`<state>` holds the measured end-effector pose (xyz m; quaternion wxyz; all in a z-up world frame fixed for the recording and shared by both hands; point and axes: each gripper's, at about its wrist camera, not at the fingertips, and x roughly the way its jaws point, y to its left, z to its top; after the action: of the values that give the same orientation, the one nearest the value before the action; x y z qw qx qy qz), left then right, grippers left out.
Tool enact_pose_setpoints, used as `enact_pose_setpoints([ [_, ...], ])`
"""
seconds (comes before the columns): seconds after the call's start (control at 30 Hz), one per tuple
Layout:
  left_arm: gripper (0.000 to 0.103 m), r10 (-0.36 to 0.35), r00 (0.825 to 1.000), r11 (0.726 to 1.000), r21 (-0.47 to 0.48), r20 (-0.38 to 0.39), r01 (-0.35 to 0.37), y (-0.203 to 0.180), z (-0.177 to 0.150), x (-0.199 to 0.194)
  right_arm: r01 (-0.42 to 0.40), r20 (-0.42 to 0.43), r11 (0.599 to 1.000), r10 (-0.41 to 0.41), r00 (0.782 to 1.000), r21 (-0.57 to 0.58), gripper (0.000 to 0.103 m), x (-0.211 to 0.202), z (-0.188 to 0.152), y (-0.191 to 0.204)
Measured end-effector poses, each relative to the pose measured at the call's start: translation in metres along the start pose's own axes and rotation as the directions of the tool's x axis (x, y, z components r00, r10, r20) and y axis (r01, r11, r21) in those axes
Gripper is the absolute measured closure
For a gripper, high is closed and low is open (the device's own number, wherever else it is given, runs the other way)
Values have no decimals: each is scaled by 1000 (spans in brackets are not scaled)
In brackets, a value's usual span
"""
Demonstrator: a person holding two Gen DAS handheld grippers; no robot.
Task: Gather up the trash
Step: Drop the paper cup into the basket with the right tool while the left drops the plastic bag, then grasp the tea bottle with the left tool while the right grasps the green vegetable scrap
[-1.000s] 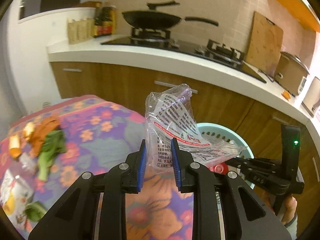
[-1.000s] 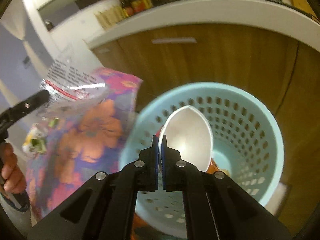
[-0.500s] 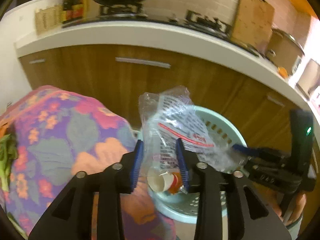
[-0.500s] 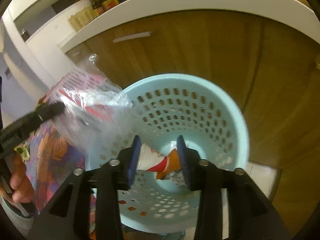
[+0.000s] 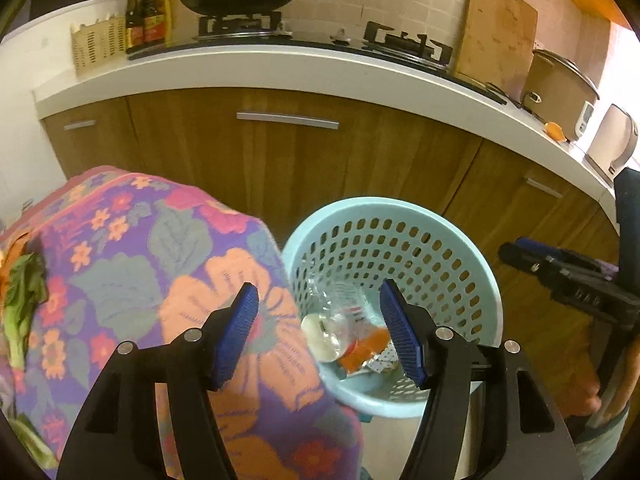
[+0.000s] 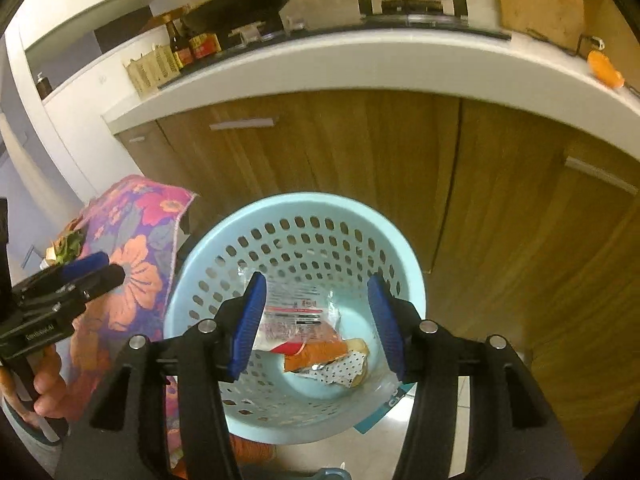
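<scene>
The crumpled clear plastic bag (image 6: 298,312), printed with red and black text, lies inside the pale blue perforated basket (image 6: 200,264) among orange wrappers. Left claw (image 5: 318,330) and right claw (image 6: 316,322) both gape apart, empty, above it.

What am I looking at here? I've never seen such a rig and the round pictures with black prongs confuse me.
No robot: a person holds two hand tools, each with a fisheye camera looking along its fingers. One picture is from the left gripper, one from the right gripper. Both are open and hold nothing. Below them stands a pale blue basket with a clear plastic wrapper and other scraps inside. Leafy scraps lie on the flowered tablecloth beside it.
</scene>
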<state>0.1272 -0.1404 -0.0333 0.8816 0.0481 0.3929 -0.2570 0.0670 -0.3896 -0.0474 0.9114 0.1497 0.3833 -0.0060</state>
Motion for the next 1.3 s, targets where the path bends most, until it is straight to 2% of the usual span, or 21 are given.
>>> enact_pose_setpoints([
  [0.13,41,7,999,1000,-24,39,-6,11,-8,-25,-62,36,997,64,997,-53,53,-15,2,22],
  [0.33,33,43,990,996,-89,134,-32,48,-26,-85,-172,66,965,188,980,-196,52,-28,1,97],
  [0.53,26,174,960,979,-148,221,-143,90,-48,-152,-280,20,912,300,954,-299,52,-23,-6,170],
  [0.63,24,235,939,964,-185,250,-192,117,-60,-185,-342,-18,870,359,933,-356,52,-19,-12,212],
  [0.8,20,327,900,927,-285,287,-245,164,-84,-232,-399,-52,804,420,906,-441,52,-20,-24,273],
  [0.93,20,336,892,909,-352,301,-223,199,-103,-254,-451,-89,737,475,876,-504,50,-20,-38,320],
  [1.0,20,364,885,894,-375,290,-245,214,-113,-260,-475,-113,702,497,860,-531,45,-18,-45,342],
  [1.03,20,365,887,891,-384,283,-244,223,-118,-262,-485,-125,686,505,854,-543,44,-16,-50,351],
  [1.13,20,338,907,891,-394,250,-224,244,-131,-260,-511,-164,644,520,838,-569,43,-7,-62,376],
  [1.23,20,355,914,884,-389,199,-259,258,-142,-250,-527,-206,629,511,834,-572,43,10,-74,393],
  [1.3,20,352,920,885,-381,173,-267,264,-145,-243,-523,-221,631,496,840,-572,43,22,-80,400],
])
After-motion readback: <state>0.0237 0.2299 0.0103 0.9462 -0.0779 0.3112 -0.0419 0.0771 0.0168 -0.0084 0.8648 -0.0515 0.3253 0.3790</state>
